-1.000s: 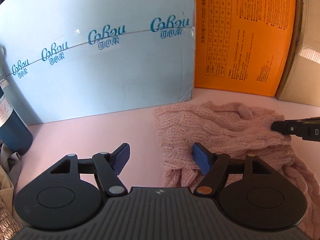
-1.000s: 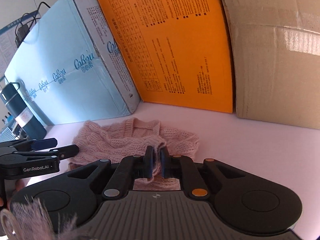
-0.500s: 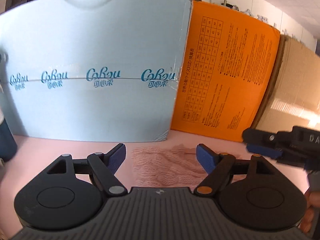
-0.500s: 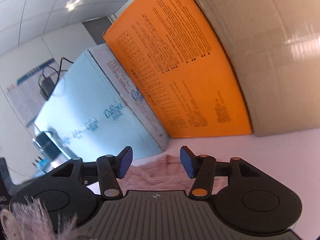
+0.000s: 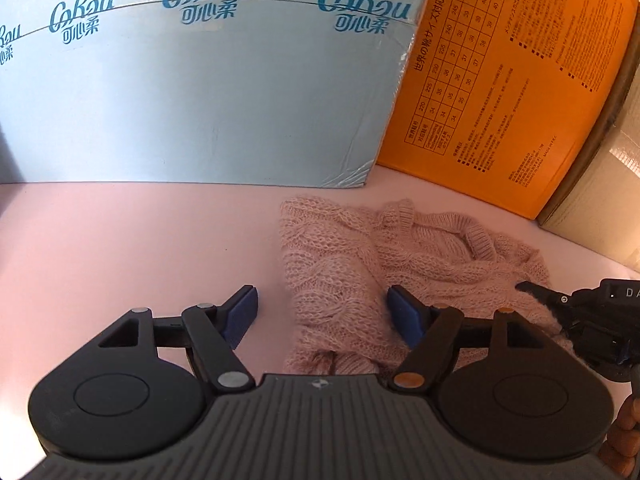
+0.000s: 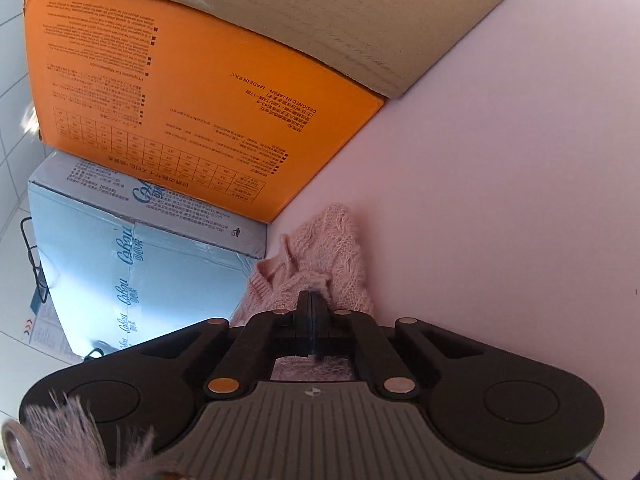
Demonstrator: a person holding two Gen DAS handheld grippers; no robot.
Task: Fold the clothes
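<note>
Pale pink counter [image 5: 120, 240] fills both of my views, with boxes standing along its far edge. Nearest to me in the left wrist view, my left tool [image 5: 322, 314] has its two blue pads well apart and its jaws are closing a little. One pad hangs over bare counter and the other over the near left part of the pink sweater [image 5: 360, 264], whose left edge lies between them; neither pad presses on the knit. The sweater lies in a loose, bunched heap on the counter, cable pattern up, with its ribbed neckline on the far side toward the boxes.

At the right edge of that view my right tool [image 5: 532, 290] reaches in from the side, its black tip at the sweater's right edge with a tuft of pink fuzz on it. In the right wrist view, which is rolled hard over, that tool [image 6: 311, 298] has its jaws fully together and a pinch of the sweater [image 6: 336, 252] caught at the tips, the knit drawn up toward them. Some pale fur sits in the bottom left corner of this view; I cannot tell what it belongs to.

Farther off, just behind the sweater, stands a light blue box [image 5: 200, 88] with teal lettering. Beside it is an orange box [image 5: 500, 80] printed with a size chart, then a brown cardboard box [image 6: 320, 8].
</note>
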